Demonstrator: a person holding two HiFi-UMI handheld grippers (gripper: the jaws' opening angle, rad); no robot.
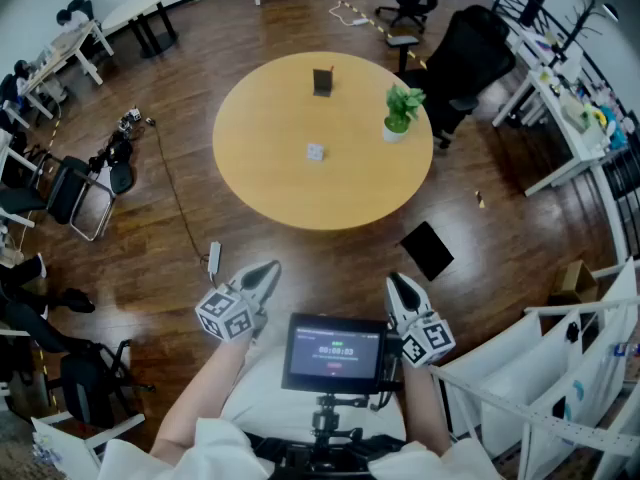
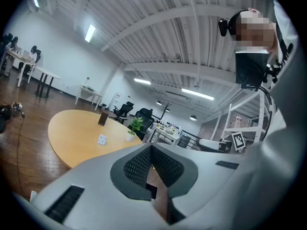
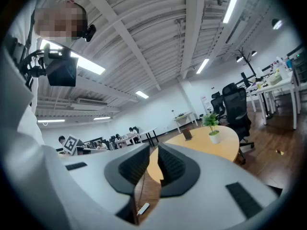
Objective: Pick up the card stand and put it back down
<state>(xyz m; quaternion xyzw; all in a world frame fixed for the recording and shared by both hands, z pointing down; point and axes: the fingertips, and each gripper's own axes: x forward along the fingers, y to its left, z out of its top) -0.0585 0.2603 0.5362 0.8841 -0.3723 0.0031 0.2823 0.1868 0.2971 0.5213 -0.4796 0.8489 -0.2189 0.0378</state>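
The card stand is a small dark upright piece at the far side of the round wooden table; it also shows small in the left gripper view and the right gripper view. Both grippers are held close to the person's body, well short of the table. My left gripper has its tips together, with nothing in them. My right gripper shows a narrow gap between its pads with nothing in it.
A small white cube lies mid-table and a potted plant stands at its right. A black office chair is behind the table. A black flat panel and a power strip lie on the floor. White rails stand at right.
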